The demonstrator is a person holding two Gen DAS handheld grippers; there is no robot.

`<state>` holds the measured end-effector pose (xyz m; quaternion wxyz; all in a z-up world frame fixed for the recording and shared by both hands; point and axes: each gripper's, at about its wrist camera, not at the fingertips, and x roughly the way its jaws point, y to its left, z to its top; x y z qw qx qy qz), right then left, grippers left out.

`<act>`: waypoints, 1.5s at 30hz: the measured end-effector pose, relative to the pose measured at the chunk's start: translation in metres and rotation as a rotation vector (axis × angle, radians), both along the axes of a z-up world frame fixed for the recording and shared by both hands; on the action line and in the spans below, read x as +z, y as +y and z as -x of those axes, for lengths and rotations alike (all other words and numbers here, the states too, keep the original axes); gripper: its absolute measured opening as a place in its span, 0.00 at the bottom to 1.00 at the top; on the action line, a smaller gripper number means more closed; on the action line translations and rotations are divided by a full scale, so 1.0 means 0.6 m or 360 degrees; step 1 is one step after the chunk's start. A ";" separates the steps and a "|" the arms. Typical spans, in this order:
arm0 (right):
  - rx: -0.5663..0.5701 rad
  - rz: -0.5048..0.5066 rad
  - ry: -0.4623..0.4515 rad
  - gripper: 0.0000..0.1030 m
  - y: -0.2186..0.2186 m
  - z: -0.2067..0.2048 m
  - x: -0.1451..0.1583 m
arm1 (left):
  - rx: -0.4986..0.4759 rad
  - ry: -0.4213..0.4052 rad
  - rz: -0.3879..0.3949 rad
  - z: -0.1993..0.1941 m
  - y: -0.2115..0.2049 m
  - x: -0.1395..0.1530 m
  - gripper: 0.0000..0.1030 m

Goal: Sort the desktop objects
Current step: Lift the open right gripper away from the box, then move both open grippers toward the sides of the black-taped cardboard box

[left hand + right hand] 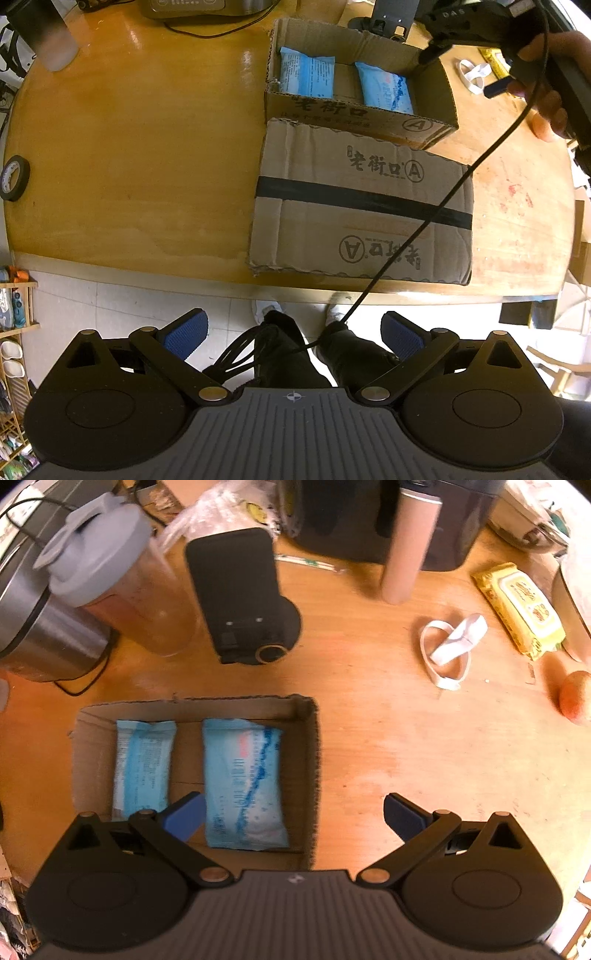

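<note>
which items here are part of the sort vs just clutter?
Job:
open cardboard box
two blue wet-wipe packs inside
yellow wipes pack, likely
white strap, likely

Clutter:
shaker bottle
phone stand
tape roll
flattened box

A: What text is showing on the box (pixel 354 118)?
B: "老街口" and a circled "A". The flap (pixel 364 206) is carrying both twice, once upside down.
A: And the right gripper (pixel 476 26)?
B: "DAS". The blue packs' (pixel 242 782) print is staying unreadable.
</note>
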<state>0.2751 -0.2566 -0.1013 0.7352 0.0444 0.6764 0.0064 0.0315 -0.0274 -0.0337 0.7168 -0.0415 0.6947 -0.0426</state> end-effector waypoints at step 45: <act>-0.0032 -0.0131 0.0084 1.00 -0.032 0.199 0.013 | 0.0048 -0.0011 0.0000 -0.021 0.001 0.000 1.00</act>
